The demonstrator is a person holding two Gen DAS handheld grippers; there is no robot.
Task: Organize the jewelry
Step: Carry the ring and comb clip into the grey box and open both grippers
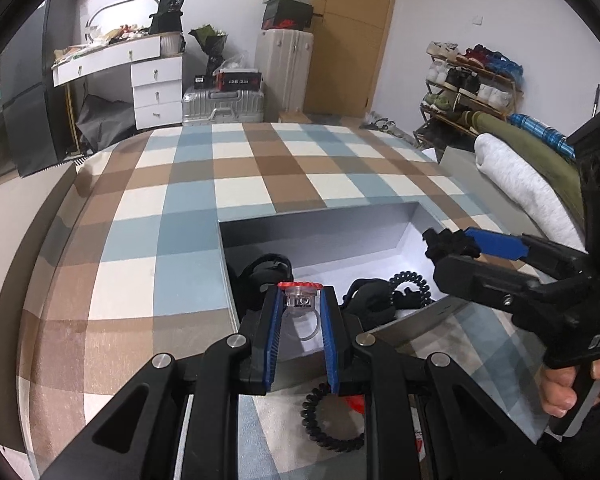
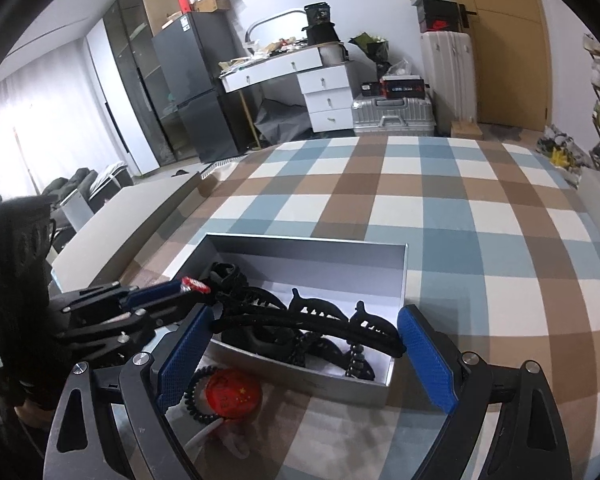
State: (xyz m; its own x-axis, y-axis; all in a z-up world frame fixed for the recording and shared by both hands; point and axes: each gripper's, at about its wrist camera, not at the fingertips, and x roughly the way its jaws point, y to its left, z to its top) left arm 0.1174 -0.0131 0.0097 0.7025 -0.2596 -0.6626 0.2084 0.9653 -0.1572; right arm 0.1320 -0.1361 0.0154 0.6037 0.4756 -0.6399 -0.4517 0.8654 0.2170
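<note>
The left gripper [image 1: 300, 312] is squeezed onto a toy ring [image 1: 300, 300]. The ring is see-through plastic with a flat red top, and its round band hangs down between the blue pads [image 1: 271, 336]. It is held up over the near left corner of the gray box [image 1: 320, 224], most likely so it can be dropped inside with the other things.

The right gripper [image 2: 304, 344] is spread wide, with a black headband [image 2: 312, 322] lying across the gap between its blue pads. In the left wrist view, at 3 o'clock, its tips seem to carry a black clip-like piece. I cannot tell if it really grips anything or just touches it.

The box sits on a checked cloth [image 2: 440, 216] of blue, brown and white squares. Inside it are black claw hair clips [image 2: 320, 310] and a black coiled hair tie [image 1: 410, 280]. They look piled there to keep them together.

Outside the box, at 6 o'clock, lie another black coiled hair tie [image 1: 328, 420] and a round red badge with yellow stars [image 2: 232, 396]. I think these are waiting to go in.
</note>
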